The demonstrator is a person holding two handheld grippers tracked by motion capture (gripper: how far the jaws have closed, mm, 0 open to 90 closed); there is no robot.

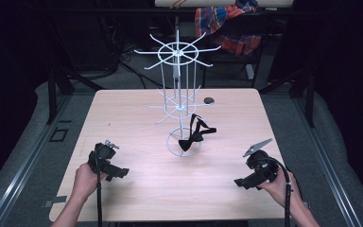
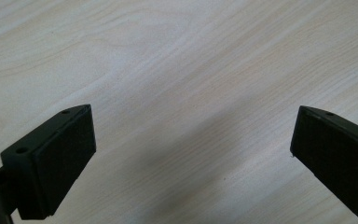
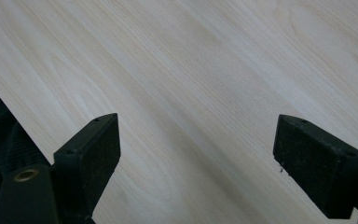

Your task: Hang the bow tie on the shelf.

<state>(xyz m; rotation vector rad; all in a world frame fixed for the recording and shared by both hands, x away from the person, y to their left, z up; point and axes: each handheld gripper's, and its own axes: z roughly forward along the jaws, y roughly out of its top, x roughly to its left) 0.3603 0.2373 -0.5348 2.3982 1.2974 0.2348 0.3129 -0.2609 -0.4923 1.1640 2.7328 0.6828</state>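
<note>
1. Both grippers are hovering low over the near half of the wooden table [image 1: 123, 113], one per hand: left gripper [image 1: 116, 173] near the left edge, right gripper [image 1: 242, 182] near the right edge, well apart
2. Left gripper [image 2: 191, 154] is sitting wide open in the left gripper view, two black pads with bare wood grain between them, gripping nothing
3. Right gripper [image 3: 196, 158] is also sitting wide open in the right gripper view, nothing between the pads; table edge and dark floor are showing at the lower left corner
4. Left hand [image 1: 85, 178] and right hand [image 1: 278, 185] are wrapping the gripper bodies; forearms are getting cut off by the bottom of the high view
5. One cable is trailing from each gripper toward the bottom edge, two total
6. One white wire display rack [image 1: 178, 80] is standing mid-table: two tiers of radial hooks on a centre pole, round ring base
7. Exact hook count per tier is hard to make out, the thin wires are blending into the dark background
8. One black bow tie [image 1: 196, 135] is hanging or leaning at the rack's lower right, its bottom end reaching the ring base; cannot tell which hook is carrying it
9. One small dark round spot [image 1: 209, 100] is sitting on the table behind the rack, too small to identify
10. One plaid cloth [image 1: 229, 23] is draping over something behind the table, top partly cut off by the frame
</note>
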